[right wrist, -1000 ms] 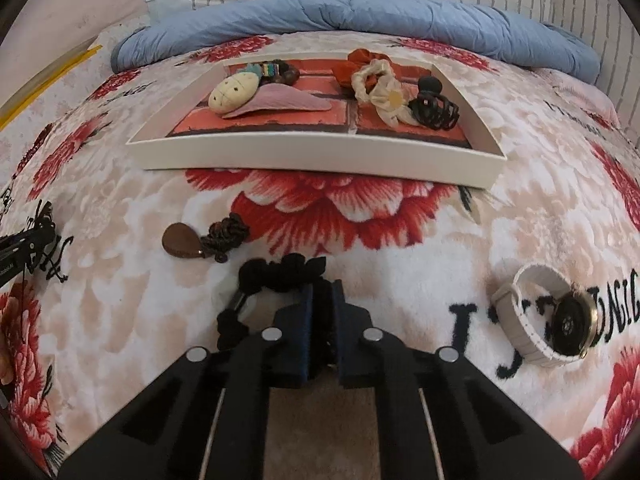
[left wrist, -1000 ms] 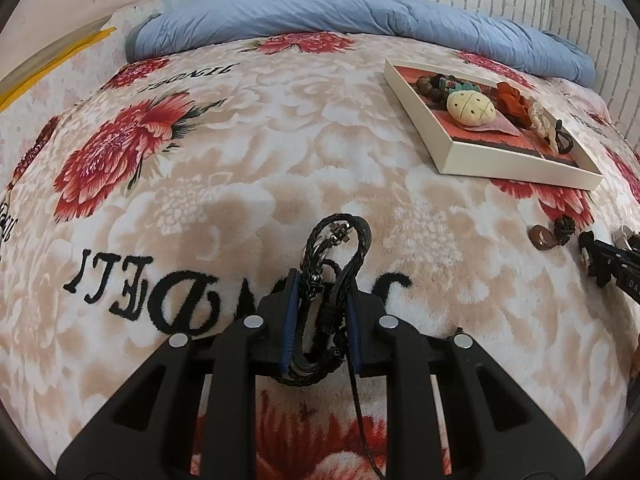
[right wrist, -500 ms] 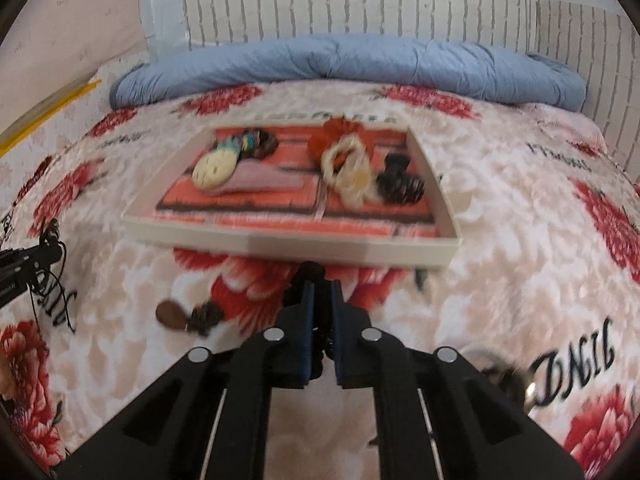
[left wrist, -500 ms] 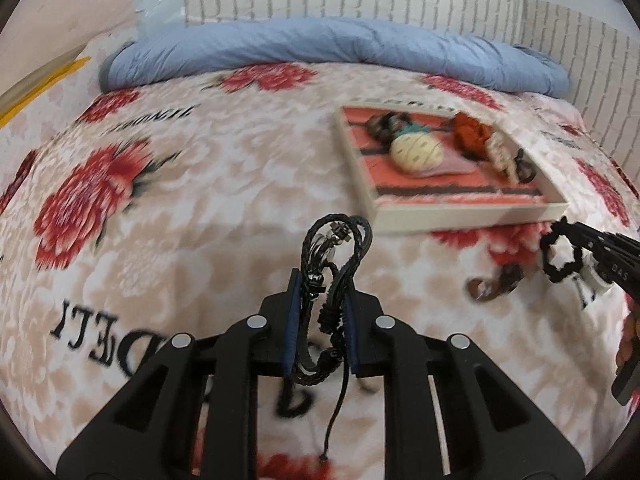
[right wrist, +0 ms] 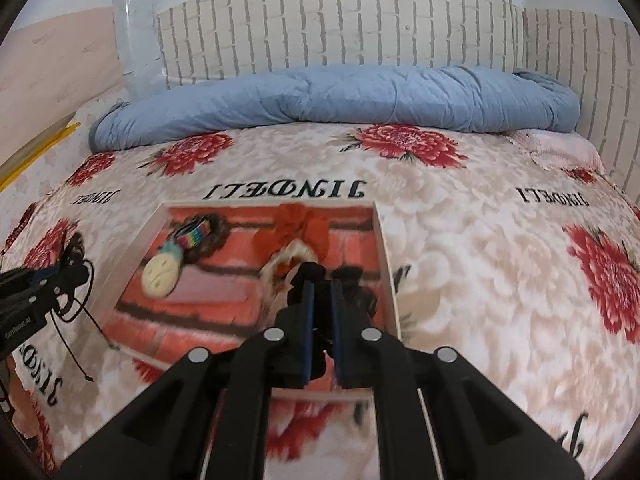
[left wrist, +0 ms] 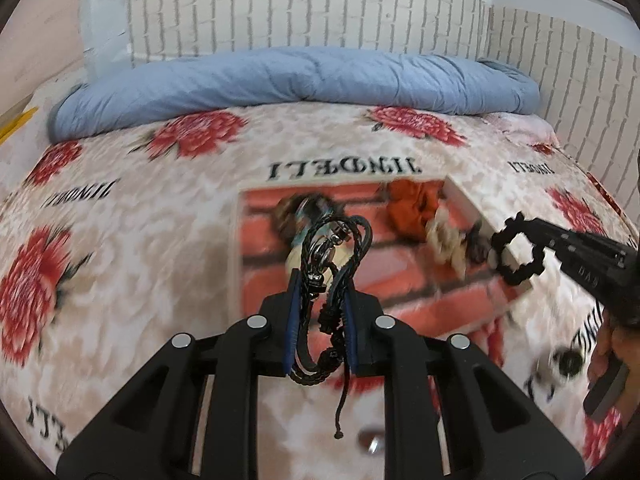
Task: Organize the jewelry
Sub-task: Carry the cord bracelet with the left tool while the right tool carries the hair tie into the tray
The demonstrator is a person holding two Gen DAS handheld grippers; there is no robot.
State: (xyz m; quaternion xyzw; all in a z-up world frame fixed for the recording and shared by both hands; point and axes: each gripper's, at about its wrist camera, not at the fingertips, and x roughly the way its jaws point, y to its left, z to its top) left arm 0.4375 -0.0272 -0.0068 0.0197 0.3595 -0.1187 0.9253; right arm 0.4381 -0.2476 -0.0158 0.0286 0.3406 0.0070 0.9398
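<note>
Currently both my grippers are loaded and up over the tray. Left gripper [left wrist: 322, 300] is clamped on a black braided leather bracelet [left wrist: 336, 240]; the loop stands up past my fingertips and its cords dangle below them, one tail hanging free. Pinched mid-band, I'd guess so the bulk stays forward and drops clear on release.

Right gripper [right wrist: 322, 304] is clamped on a black beaded ring-shaped bracelet [left wrist: 516, 254]. From my own right camera it's mostly hidden between the pads, just a dark bump at the tips; the left view shows the ring poking out ahead of the fingers.

Tray [right wrist: 386, 248] sits directly ahead of and below both sets of fingers: white walls, red brick-pattern lining. Already in it: a cream round piece with a multicoloured band [right wrist: 176, 260] on the left side, an orange scrunchie [right wrist: 304, 224] and a pale scrunchie just beyond my right fingertips. Looks sorted left and right, so each hand likely feeds its own half. Blur hides any divider.

A watch-like thing [left wrist: 564, 362] lies on the blanket outside the tray, right of my left fingers, too smeared to be sure.

Surface is a soft plush floral blanket [right wrist: 480, 240] with printed lettering, on a bed. Rolled blue duvet [right wrist: 340, 96] beyond the tray, brick-pattern wall [right wrist: 340, 20] behind it.
</note>
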